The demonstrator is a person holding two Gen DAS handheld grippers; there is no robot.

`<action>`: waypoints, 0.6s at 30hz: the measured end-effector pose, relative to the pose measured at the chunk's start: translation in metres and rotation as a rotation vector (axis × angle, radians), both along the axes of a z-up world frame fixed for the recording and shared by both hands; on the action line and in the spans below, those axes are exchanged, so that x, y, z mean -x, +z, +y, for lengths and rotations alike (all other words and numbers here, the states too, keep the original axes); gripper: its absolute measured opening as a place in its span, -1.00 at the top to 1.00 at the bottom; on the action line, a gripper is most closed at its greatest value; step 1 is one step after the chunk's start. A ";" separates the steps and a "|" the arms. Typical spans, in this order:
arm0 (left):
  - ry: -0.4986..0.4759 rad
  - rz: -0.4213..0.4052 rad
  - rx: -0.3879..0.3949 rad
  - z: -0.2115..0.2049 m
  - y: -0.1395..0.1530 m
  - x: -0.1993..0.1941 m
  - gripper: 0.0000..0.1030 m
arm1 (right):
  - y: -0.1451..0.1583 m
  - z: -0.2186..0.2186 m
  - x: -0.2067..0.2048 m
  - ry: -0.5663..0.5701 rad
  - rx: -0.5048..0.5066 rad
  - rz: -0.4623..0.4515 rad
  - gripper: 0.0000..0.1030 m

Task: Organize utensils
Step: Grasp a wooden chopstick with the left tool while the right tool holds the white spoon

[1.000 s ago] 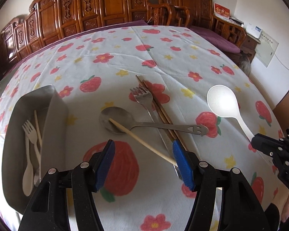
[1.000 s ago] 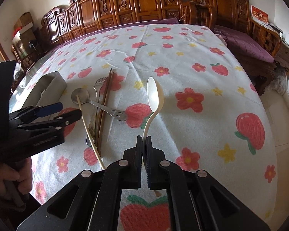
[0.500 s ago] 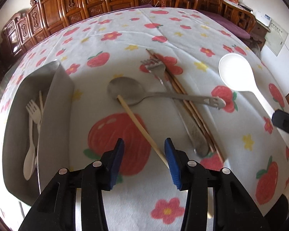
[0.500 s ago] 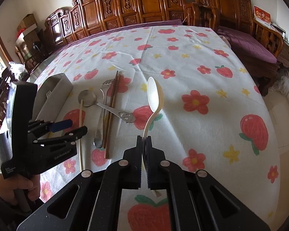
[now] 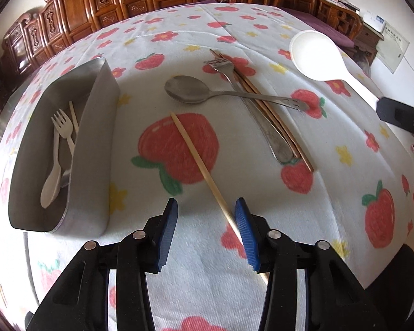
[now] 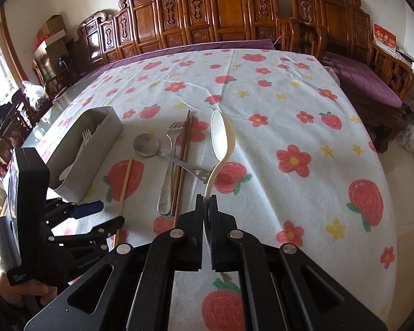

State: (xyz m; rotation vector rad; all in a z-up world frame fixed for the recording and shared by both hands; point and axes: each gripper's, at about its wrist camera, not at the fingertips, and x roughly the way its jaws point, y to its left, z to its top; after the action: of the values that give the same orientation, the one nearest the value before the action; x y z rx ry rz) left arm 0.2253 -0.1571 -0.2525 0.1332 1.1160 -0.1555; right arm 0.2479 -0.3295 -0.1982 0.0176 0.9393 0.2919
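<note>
A pale wooden chopstick (image 5: 196, 151) lies slantwise on the strawberry tablecloth. Its near end runs between the blue pads of my left gripper (image 5: 205, 212), close against the right pad. The jaws are closing, with a gap still open on the left side. My right gripper (image 6: 207, 201) is shut on the handle of a white spoon (image 6: 220, 138) and holds it above the table; the spoon (image 5: 314, 55) also shows in the left wrist view. A metal spoon (image 5: 185, 88), a metal fork (image 5: 262, 121) and brown chopsticks (image 5: 252, 85) lie crossed mid-table.
A grey metal bin (image 5: 96, 138) stands at the left, holding a white plastic fork (image 5: 63, 127), a white plastic spoon (image 5: 51, 184) and a pale stick. Carved wooden benches ring the table's far side. A person's hand (image 6: 27, 289) holds the left gripper's handle.
My left gripper has come down and forward over the pale chopstick's near end, and its jaws have narrowed. The right gripper has lifted the white spoon a little.
</note>
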 end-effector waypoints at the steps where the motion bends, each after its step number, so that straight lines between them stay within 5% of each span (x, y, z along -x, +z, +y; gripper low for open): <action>1: -0.010 -0.004 0.011 -0.001 0.000 0.003 0.56 | 0.001 0.001 0.000 0.004 -0.001 -0.001 0.91; 3: -0.016 -0.013 0.006 -0.002 0.000 0.006 0.87 | 0.001 0.002 0.001 0.010 0.000 -0.003 0.91; 5: -0.015 -0.017 0.001 -0.001 0.001 0.007 0.92 | 0.002 0.004 0.002 0.015 -0.001 -0.006 0.91; 18: 0.010 -0.140 0.006 0.035 0.057 0.004 0.92 | 0.010 0.014 0.008 0.047 -0.014 -0.020 0.91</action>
State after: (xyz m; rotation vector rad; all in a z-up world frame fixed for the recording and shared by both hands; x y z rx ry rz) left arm 0.2215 -0.1222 -0.1957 0.1315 0.9767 -0.1387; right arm 0.2396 -0.3151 -0.1882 0.0052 0.9190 0.3415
